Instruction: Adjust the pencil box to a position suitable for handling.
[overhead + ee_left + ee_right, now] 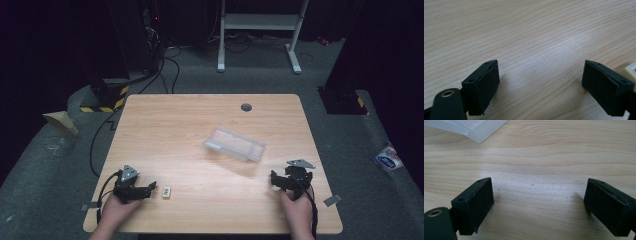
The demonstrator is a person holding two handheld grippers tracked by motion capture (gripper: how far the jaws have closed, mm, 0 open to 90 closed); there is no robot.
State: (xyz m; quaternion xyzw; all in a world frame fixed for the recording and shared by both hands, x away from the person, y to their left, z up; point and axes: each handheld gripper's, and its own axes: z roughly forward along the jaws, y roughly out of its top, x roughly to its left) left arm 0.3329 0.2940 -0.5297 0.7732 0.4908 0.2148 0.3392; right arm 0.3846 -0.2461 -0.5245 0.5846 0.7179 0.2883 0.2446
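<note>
Clear plastic forms the shallow rectangular tray [234,144] lying on the pale wooden bench [200,125], right of centre and turned at a slant. Nothing can be made out inside it, though its see-through walls blur the detail. One corner of the tray [471,126] enters the right gripper view at the upper left, cut off by the picture edge.

Left hand [117,210]: it comes in from the bottom of the high view, near the front left corner of the bench, and holds the left hand-held gripper [147,189] low over the wood with its tips pointing to the right. In the left gripper view the left hand-held gripper [540,87] has its two black jaws spread wide apart, with bare wood grain between them. A small white block [167,192] lies just beside its tips on the bench; the same block [631,68] shows as a cream corner behind one jaw at the right edge, mostly cut off, and what it is cannot be told.

Right hand [298,212]: it holds the right hand-held gripper [276,179] near the front right of the bench, close to the tray but apart from it. In the right gripper view the right hand-held gripper [539,205] likewise stands released, jaws wide apart over bare wood.

A dark round hole [246,107] sits near the far edge of the bench.
</note>
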